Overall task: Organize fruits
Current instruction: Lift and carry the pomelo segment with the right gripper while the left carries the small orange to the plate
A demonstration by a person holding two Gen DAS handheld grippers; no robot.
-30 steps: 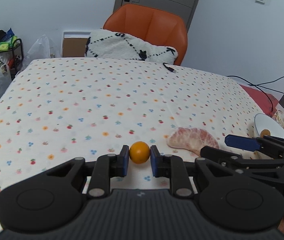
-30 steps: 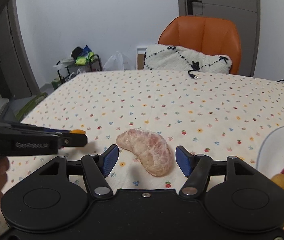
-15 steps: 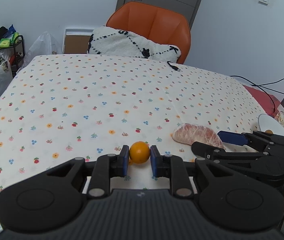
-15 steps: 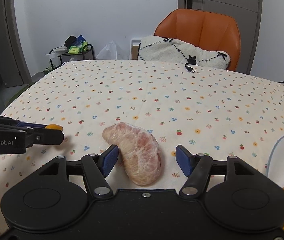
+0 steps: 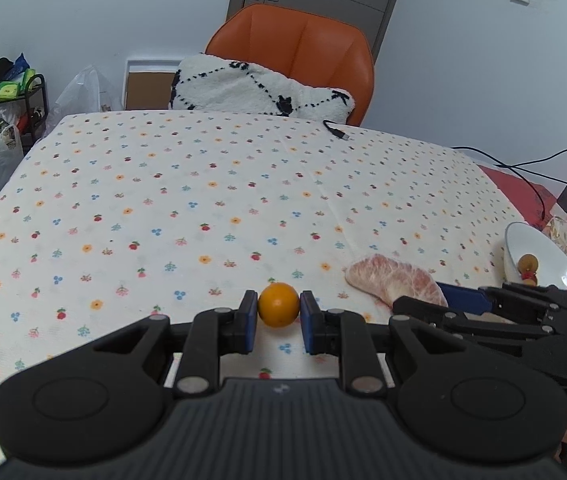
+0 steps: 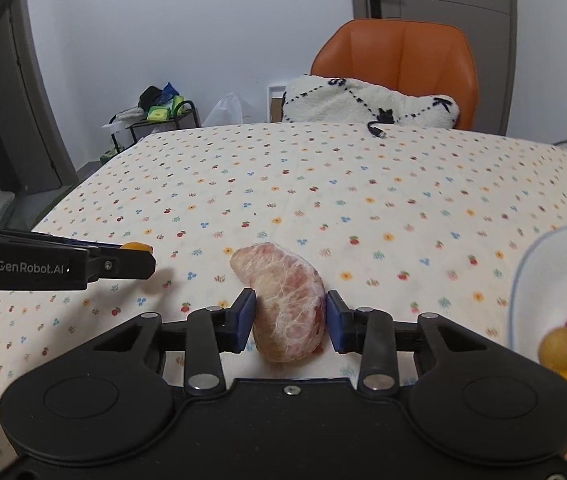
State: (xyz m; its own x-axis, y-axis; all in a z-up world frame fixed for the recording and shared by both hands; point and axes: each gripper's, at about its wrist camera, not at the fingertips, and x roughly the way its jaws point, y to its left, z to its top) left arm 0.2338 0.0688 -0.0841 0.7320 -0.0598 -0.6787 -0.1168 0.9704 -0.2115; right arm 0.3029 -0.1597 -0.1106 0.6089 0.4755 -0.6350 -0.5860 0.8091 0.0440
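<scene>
The floral tablecloth (image 5: 203, 184) carries everything; the right gripper (image 6: 289, 318) lies low, pads squeezing the pomelo segment (image 6: 287, 300); the left gripper (image 5: 278, 316) clamps a small orange (image 5: 278, 305); the white bowl (image 6: 539, 264), at three o'clock, is cut off.

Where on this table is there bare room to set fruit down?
The tablecloth is bare from the orange fruit back to the cable plug and across its left half. The right edge is crowded: pomelo segment, white bowl.
</scene>
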